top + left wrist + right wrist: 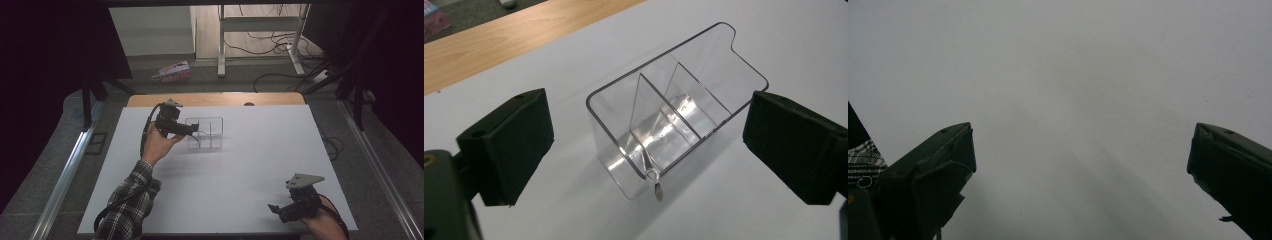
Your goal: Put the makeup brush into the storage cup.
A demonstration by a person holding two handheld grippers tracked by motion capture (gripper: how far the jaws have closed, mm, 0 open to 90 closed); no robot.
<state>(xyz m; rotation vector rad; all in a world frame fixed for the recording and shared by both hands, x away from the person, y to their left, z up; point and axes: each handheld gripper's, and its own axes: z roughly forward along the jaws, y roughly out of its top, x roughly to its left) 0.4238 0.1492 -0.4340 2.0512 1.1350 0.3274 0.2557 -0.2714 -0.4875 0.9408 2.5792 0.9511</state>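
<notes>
A clear plastic box (205, 132) with inner dividers stands on the white table top, left of centre toward the far side. My left gripper (196, 131) is held level at the box's left end, a hand wrapped around its body. In the left gripper view the box (684, 100) lies between and just beyond the jaws of the left gripper (651, 132), which stand wide apart and touch nothing. A small metal piece (658, 190) hangs at the box's near corner. My right gripper (276, 209) rests low at the near right; in its own view the right gripper (1080, 155) is open over bare table.
A white sheet (240, 170) covers the table, with a wooden strip (215, 99) bare along the far edge. Beyond it on the floor lie a pink packet (172, 71), desk legs and cables. A plaid sleeve (130, 200) comes in from the near left.
</notes>
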